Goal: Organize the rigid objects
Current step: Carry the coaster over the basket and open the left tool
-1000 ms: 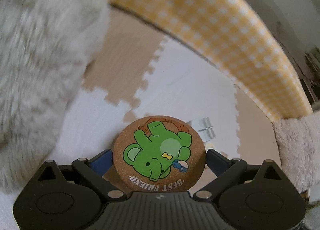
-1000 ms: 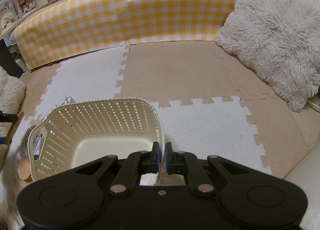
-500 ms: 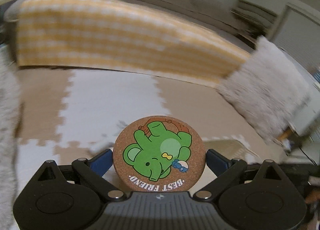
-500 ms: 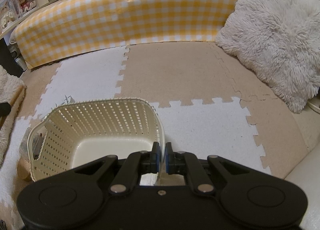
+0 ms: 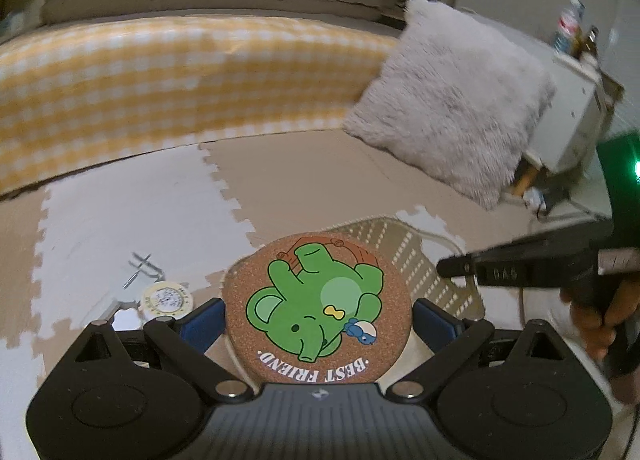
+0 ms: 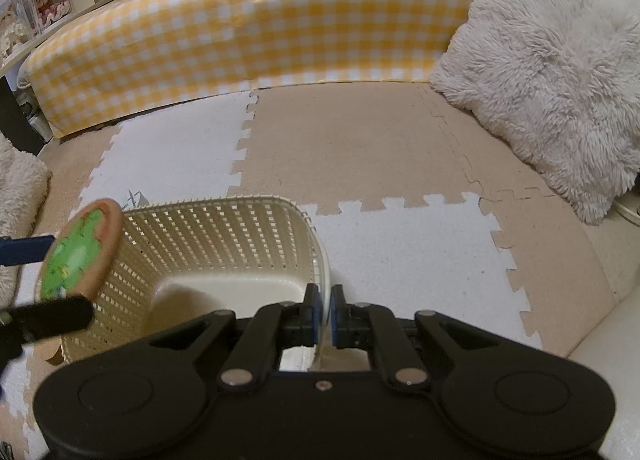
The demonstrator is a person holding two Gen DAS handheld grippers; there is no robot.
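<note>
Cream slotted plastic basket (image 6: 224, 244) on foam mat, nothing visible inside, rim pinched by right gripper (image 6: 325, 314). At 9 o'clock above basket's edge, round cork coaster (image 5: 318, 310) printed with green elephant, clamped between left gripper (image 5: 318, 320) jaws.

The basket (image 6: 224, 244) is open at the top, its floor bare, but the right gripper (image 6: 326, 312) pinches its near right rim and the cork coaster (image 6: 82, 250) hangs over its left wall. Beyond, the foam mat (image 6: 360, 148) lies open to the gingham bolster (image 6: 248, 36) and shaggy pillow (image 6: 552, 72).
</note>
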